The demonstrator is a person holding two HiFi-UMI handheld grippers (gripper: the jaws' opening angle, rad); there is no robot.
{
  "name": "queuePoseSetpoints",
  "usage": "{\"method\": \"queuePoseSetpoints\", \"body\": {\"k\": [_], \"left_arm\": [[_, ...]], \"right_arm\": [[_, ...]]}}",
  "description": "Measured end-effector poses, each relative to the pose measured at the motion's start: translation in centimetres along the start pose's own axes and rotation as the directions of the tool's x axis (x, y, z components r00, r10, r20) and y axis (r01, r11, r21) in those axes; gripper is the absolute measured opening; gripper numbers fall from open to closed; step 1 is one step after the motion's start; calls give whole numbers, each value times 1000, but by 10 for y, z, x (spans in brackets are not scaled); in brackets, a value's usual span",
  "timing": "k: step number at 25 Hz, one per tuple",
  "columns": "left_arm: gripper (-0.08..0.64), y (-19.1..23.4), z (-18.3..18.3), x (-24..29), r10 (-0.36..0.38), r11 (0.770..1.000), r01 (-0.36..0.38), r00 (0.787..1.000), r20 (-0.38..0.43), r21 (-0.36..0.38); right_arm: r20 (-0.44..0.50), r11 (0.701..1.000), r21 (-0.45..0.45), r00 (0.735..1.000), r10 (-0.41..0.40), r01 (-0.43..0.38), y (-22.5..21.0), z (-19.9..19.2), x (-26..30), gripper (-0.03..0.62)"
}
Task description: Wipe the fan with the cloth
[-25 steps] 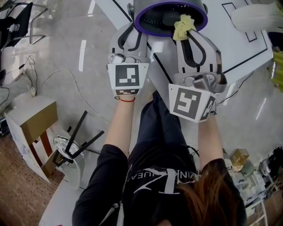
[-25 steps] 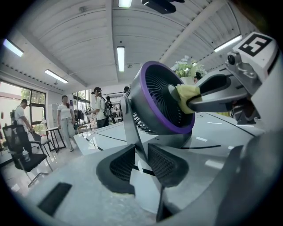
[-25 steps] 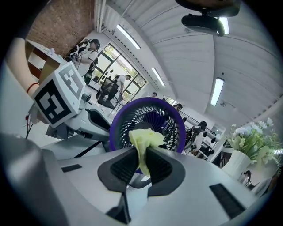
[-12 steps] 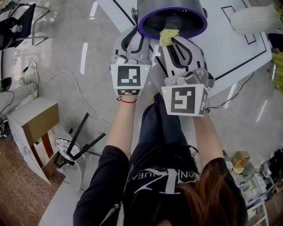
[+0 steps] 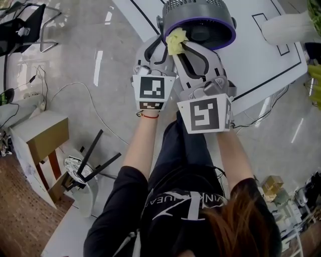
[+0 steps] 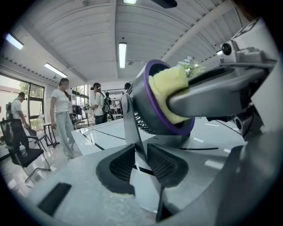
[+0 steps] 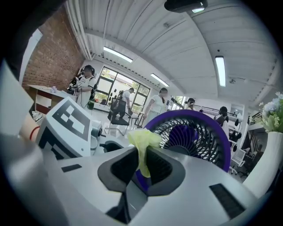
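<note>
Yellow cloth (image 5: 175, 40) farther left on fan (image 5: 200, 33) rim

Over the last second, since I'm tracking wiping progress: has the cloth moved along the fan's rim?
Yes. On the fan, the right gripper carried the cloth leftward along the purple rim, from right side to left.

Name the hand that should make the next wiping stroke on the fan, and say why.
Right. The right tool pinches the yellow cloth at the purple rim of the fan. The left tool, jaws just closed further, grips the fan's stand, steadying it.
</note>
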State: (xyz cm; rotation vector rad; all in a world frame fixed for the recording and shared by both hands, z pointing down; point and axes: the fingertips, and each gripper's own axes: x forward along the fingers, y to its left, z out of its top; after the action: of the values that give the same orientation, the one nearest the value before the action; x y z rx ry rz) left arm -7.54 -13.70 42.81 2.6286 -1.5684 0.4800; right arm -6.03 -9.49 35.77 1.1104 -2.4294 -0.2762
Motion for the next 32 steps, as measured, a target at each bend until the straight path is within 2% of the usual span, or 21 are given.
{"method": "queuePoseSetpoints", "body": {"k": [10,15,17,19,21,22,23,24,26,29,32], "left_arm": [[89,1,-2,1,-6,1000,6,1000,-14,-11],[93,-1,-4,1,-39,999,39,999,-12,-22],[99,-1,-4,-2,-55,997,56,998,4,-48],[118,3,-4,-10,-35,997,36,999,17,-75],[130,10,1,-23,11,998,-9,1000,28,-68],[96,13,5,-30,34,997,-32,999,35,-64],[31,16,11,-37,55,996,-52,998,43,-68],[7,19,16,-44,69,995,-65,996,50,-80],[6,23,25,-53,79,991,-72,995,58,-108],[6,28,38,-66,86,992,-79,994,71,-103],[6,36,43,-80,109,990,-102,992,70,-98]], "right_arm": [[85,1000,17,996,-8,7,-22,30,-9,55],[81,1000,1,997,11,-11,-23,34,-24,55],[77,1000,4,997,21,-22,-20,34,-31,55],[81,999,10,996,35,-36,-16,38,-36,55],[95,999,15,994,48,-50,-11,45,-37,55],[104,998,18,993,56,-58,-7,50,-36,55],[112,998,20,992,65,-68,-3,56,-34,55],[120,997,18,990,74,-76,2,61,-31,55],[133,997,8,988,80,-81,9,71,-23,55],[135,999,-7,990,49,-49,9,86,-8,55],[97,997,-75,995,-5,12,6,93,6,55]]}}
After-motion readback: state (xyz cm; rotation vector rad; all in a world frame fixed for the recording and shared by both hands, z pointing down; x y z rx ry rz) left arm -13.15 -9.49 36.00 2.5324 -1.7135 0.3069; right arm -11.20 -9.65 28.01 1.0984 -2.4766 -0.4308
